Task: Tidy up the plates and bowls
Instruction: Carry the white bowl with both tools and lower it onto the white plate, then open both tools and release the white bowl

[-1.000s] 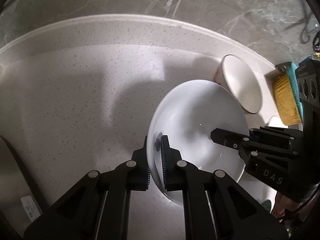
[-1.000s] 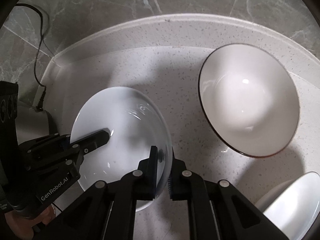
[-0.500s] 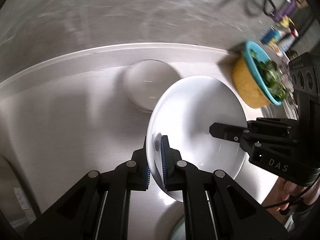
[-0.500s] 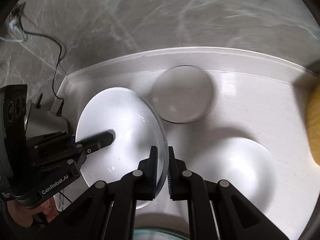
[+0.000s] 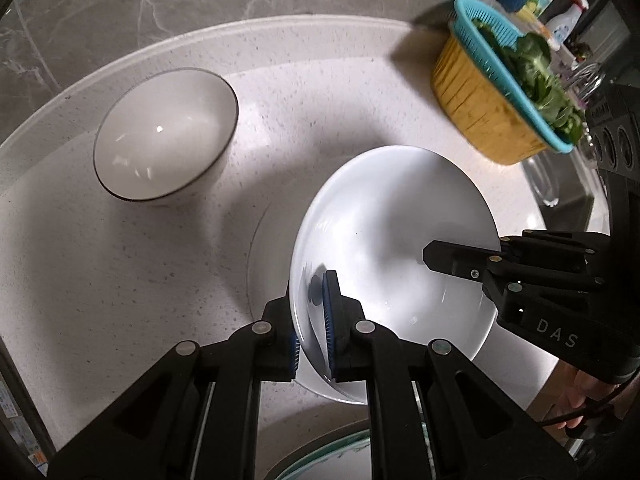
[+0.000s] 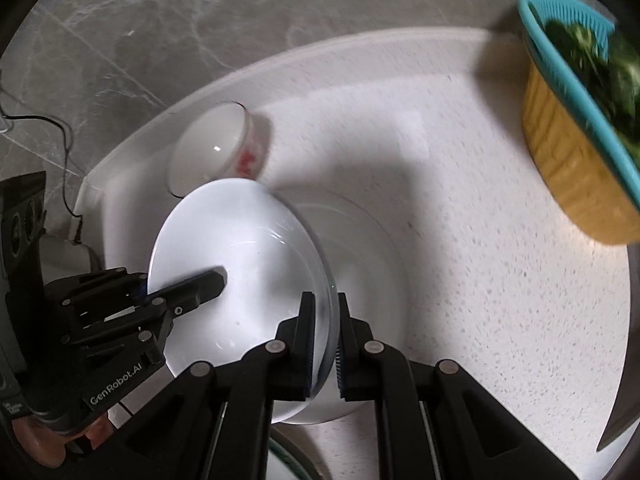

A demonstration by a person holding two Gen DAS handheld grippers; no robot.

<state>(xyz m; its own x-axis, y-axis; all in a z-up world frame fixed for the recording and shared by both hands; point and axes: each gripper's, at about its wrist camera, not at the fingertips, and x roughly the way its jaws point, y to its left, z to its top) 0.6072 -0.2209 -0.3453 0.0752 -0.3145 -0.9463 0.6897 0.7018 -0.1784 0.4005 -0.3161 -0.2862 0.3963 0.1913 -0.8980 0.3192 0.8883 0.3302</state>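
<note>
A white deep plate (image 5: 384,240) hangs tilted above the speckled counter, held at opposite rims by both grippers. My left gripper (image 5: 314,300) is shut on its near rim, one blue pad inside the plate. My right gripper (image 6: 324,328) is shut on the other rim; one of its fingers (image 5: 452,258) reaches into the plate from the right. In the right wrist view the plate (image 6: 240,272) hangs over a second white plate (image 6: 372,264) that lies flat on the counter. A white bowl with a dark rim (image 5: 164,136) stands at the back left; a red mark shows on the bowl's side (image 6: 216,156).
A yellow basket with a teal strainer of greens (image 5: 492,92) stands at the back right, near bottles. The rim of a glass dish (image 5: 340,452) shows at the bottom edge. A raised counter lip (image 5: 240,36) meets the grey marble wall. A person's hand (image 6: 44,440) holds the left gripper.
Both grippers have carried the plate sideways along the counter. The bowl has passed from the right of the left wrist view to its left. The basket and the flat plate have come into view.
</note>
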